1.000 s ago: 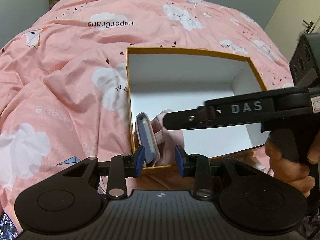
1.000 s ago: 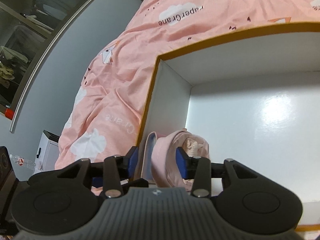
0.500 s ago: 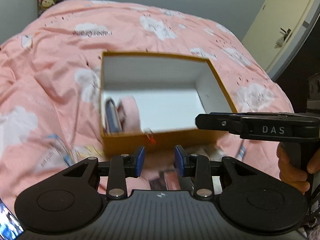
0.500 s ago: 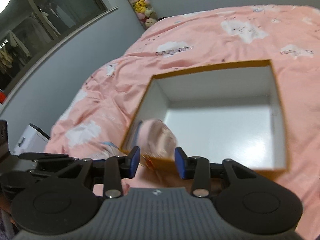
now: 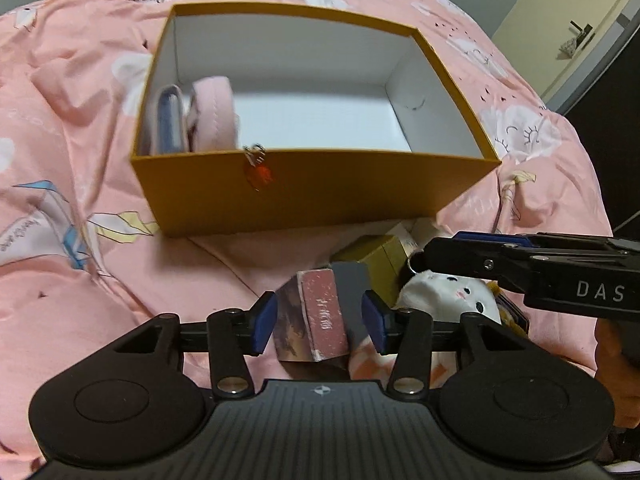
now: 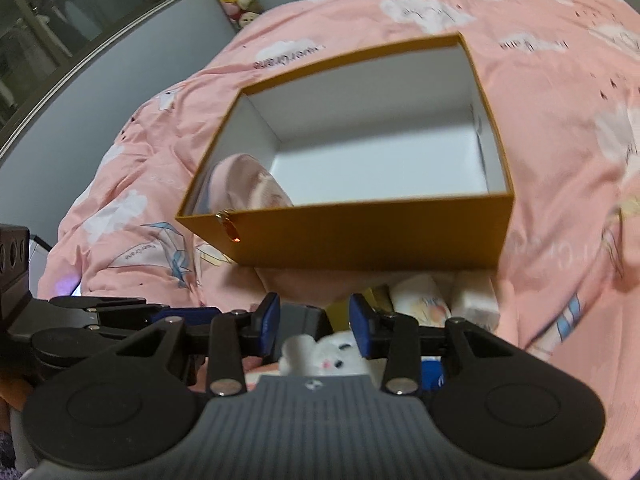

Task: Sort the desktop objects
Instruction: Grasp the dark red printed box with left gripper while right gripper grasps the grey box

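Observation:
An open orange box (image 5: 312, 196) with a white inside sits on the pink bed; it also shows in the right wrist view (image 6: 372, 236). In its left end stand a blue-grey pouch (image 5: 170, 122) and a pink pouch (image 5: 214, 114). A red charm (image 5: 260, 174) hangs over the front wall. My left gripper (image 5: 319, 322) is open, its pads either side of a pink-and-grey small box (image 5: 320, 320) lying before the orange box. My right gripper (image 6: 313, 326) is open above a white plush toy (image 6: 332, 356), which also shows in the left wrist view (image 5: 448, 294).
More loose items lie in front of the orange box: an olive-gold box (image 5: 376, 258), white packets (image 6: 424, 300) and a blue item (image 6: 436, 376). The pink cloud-print duvet (image 5: 80, 160) is rumpled all round. A door (image 5: 572, 28) stands at the far right.
Both grippers have pulled back out of the orange box and come down over the loose items in front of it. The two pouches stayed in the box.

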A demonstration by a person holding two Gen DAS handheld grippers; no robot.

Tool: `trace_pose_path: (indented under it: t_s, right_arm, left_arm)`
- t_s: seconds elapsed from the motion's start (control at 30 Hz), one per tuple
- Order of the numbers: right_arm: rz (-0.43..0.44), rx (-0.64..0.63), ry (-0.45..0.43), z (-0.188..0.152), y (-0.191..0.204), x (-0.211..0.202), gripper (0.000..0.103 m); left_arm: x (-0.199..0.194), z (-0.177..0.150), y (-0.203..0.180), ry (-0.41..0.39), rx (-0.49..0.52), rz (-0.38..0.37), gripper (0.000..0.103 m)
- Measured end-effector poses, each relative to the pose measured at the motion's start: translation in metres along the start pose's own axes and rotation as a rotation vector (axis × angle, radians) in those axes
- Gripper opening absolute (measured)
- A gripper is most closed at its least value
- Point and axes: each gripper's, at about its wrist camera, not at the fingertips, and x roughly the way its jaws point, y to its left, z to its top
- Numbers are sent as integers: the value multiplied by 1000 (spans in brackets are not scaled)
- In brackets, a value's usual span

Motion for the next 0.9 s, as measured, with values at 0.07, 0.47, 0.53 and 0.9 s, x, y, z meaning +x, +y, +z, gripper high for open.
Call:
trace_pose_path:
  t_s: [0.07, 0.47, 0.53, 0.9]
  right_arm:
    - [6, 25, 12, -3, -5, 0, 42]
    - [48, -18, 127, 7, 23, 31, 41]
    - [23, -31, 164, 7, 28, 42, 42]
    - [-73, -61, 264, 7, 37, 70, 42]
  left_arm:
    - [6, -2, -3, 14, 9, 2, 54]
    - [8, -8, 15, 45, -72, 7, 33]
    - [6, -11, 21, 39, -87, 3, 32]
    - [9, -21, 45, 35, -149, -39, 28]
